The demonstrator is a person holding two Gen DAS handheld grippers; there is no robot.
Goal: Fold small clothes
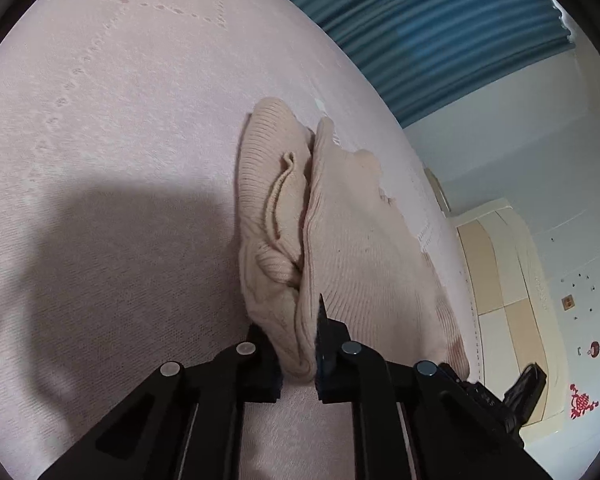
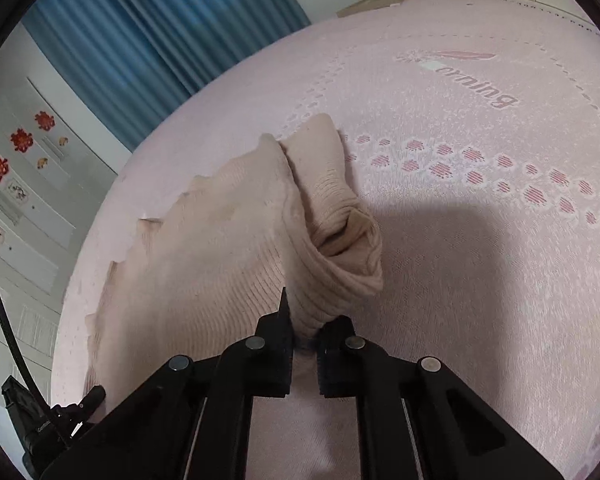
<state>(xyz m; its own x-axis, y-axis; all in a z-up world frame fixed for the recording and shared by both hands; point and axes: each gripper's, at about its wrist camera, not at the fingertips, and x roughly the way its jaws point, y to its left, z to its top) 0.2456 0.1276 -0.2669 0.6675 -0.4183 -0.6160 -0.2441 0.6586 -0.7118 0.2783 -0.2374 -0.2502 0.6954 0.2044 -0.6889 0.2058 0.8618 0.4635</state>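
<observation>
Left jaws: the left gripper (image 1: pixel 298 360) is closed on the near hem of the knit sweater (image 1: pixel 340 248), a doubled fold of fabric pinched between its pads.
Right jaws: the right gripper (image 2: pixel 305 340) is likewise clamped on a bunched corner of the same sweater (image 2: pixel 204 264), at the ribbed edge.
Where the sweater lies: spread on the pink bed cover (image 1: pixel 120 128), its body running away from both jaws toward the blue curtain (image 1: pixel 440 28); one rolled sleeve (image 2: pixel 332 208) lies beside the body on the side away from the curtain.
How it should handle: light, soft and stretchy by the look of it; it will sag and drag if lifted by one point, so two grips along the hem suit it. Not fragile, though loose knit may slip from a thin pinch.
Hand pose: both grippers tilt downward at the bed, low over the near edge of the sweater, side by side.
Unclear: how many layers each grip holds is probably two, but the fold hides it.
</observation>
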